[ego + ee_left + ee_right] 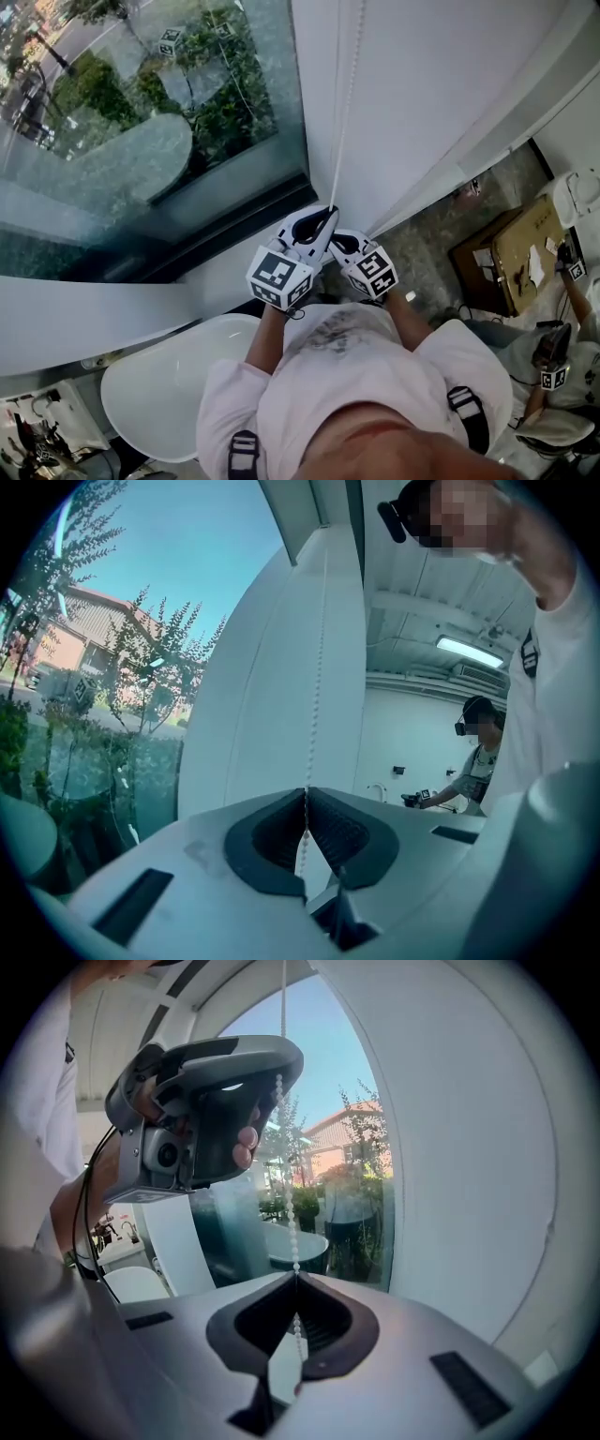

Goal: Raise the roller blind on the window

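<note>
White bead chain point(344, 122) — pinched by left gripper point(325, 218) above right gripper point(347, 243).

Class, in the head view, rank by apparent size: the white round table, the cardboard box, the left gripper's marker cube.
White round table
cardboard box
marker cube on the left gripper
The cube is nearest the camera, which flatters it.

daylight comes through the tall window point(141, 141), with trees point(216, 103) and blue sky outside. the floor point(427, 248) is speckled grey and carries a cardboard box point(506, 253). a white rounded chair point(169, 384) stands nearby, and a ceiling light point(473, 652) glows above a white wall point(412, 738).
</note>
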The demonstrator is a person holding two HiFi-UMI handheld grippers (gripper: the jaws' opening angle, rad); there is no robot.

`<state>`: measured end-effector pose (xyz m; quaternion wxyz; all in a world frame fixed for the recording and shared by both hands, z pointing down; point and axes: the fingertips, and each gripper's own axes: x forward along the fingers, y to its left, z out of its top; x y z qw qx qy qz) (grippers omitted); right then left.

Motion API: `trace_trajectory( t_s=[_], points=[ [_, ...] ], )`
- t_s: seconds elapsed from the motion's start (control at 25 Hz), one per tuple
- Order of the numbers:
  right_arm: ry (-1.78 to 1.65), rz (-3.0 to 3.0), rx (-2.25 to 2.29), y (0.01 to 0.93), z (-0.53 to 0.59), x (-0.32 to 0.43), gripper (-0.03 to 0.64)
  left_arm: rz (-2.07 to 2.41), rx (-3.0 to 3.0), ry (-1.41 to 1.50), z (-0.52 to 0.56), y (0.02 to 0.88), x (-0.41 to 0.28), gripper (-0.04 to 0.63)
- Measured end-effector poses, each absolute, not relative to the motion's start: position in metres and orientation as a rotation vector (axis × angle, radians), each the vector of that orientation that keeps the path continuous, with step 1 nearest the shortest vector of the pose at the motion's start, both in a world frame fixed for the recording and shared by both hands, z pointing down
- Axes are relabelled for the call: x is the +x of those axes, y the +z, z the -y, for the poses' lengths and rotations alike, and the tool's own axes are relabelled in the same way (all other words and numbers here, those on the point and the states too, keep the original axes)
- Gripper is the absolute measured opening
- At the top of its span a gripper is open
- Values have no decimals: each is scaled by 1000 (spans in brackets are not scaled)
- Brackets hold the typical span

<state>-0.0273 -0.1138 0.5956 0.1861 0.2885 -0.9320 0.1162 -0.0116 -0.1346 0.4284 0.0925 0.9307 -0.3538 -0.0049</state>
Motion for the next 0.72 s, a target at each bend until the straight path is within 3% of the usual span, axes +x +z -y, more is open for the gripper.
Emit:
trace_trajectory(
  t_s=[0.72],
  points=[
    [423,2541,784,636,107,-26,61,1038,2714,53,132,470,-15,12]
  ],
)
